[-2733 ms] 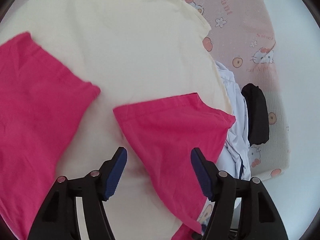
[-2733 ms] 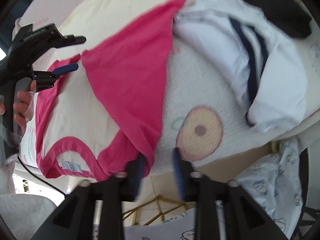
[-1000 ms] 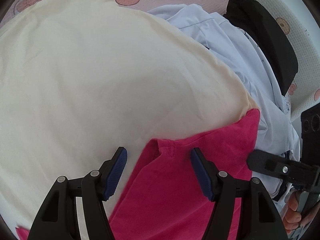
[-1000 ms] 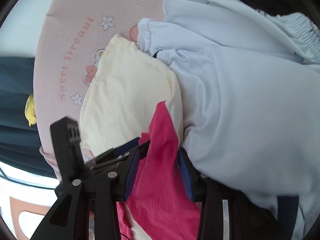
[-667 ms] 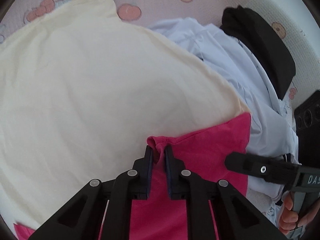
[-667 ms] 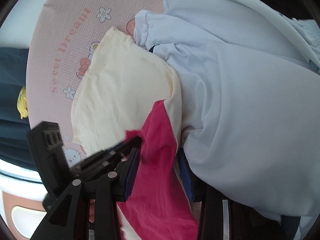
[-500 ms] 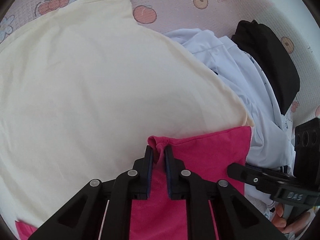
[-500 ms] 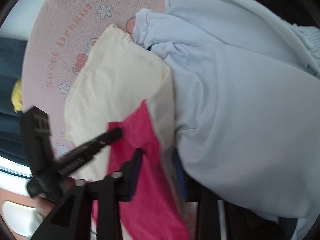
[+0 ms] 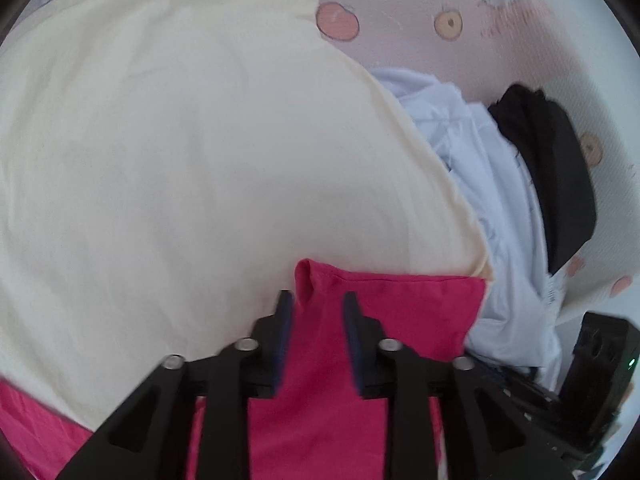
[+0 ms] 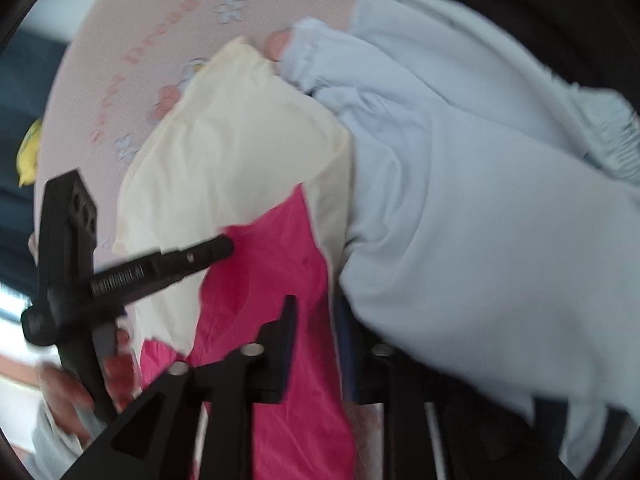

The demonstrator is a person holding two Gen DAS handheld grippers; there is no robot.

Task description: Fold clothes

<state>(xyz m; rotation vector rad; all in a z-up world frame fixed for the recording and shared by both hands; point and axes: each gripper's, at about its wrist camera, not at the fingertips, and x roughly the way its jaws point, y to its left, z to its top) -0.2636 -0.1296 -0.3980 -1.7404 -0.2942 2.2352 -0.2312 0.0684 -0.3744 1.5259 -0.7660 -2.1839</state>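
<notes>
- Our left gripper has just been opening; its jaws stand apart, with a raised pucker of the pink sleeve between them. The pads no longer press it, so we judge the sleeve released onto the cream shirt.
- The shirt lies spread on the pink printed mat, its right edge against the pale blue garment.
- Our right gripper has also just been opening. Its jaws stand apart with pink cloth between them; motion blur keeps us from telling whether the far pad touches it.
- Risk: if we lift while the pucker clings to a pad, the sleeve drags back and the fold comes undone.
- Risk: the pale blue garment crowds the right jaw, so we could snag it and disturb the shirt's edge.
- Risk: the grippers work near each other and could knock together.
</notes>
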